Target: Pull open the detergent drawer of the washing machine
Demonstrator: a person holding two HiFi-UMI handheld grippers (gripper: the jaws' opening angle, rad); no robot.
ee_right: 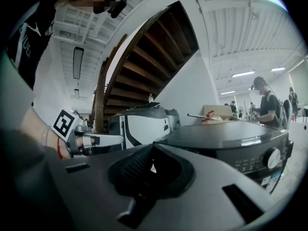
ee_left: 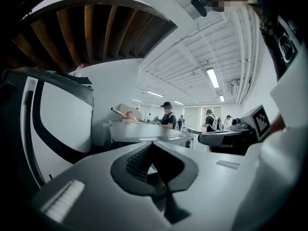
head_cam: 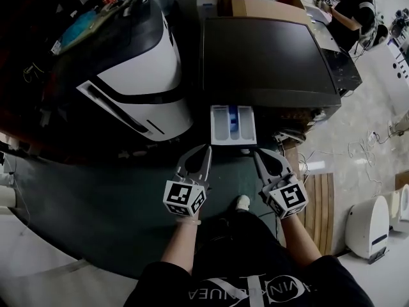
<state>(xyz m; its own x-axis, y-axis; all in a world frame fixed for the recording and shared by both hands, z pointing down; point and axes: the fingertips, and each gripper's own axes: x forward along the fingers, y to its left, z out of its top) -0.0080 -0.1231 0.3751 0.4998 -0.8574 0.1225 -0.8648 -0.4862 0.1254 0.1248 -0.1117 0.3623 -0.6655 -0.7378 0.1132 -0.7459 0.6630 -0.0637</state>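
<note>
The dark-topped washing machine [head_cam: 268, 56] stands ahead of me in the head view. Its detergent drawer [head_cam: 233, 123] sticks out of the front, white with a blue compartment showing. My left gripper [head_cam: 206, 149] hovers just in front of the drawer's left corner, jaws shut with nothing between them. To the right, my right gripper [head_cam: 257, 153] is level with it, also shut and empty. Neither touches the drawer. The left gripper view looks over the shut jaws [ee_left: 153, 147] at the machine's top [ee_left: 144, 134]. The right gripper view has the machine [ee_right: 231, 141] beyond its shut jaws [ee_right: 153, 147].
A large white-and-black appliance [head_cam: 134, 69] stands left of the washer. A cardboard box [head_cam: 262, 5] lies behind it, and a person [head_cam: 351, 8] works at the back right. Wooden slats [head_cam: 319, 203], cables and a white appliance [head_cam: 367, 226] are on the floor to the right.
</note>
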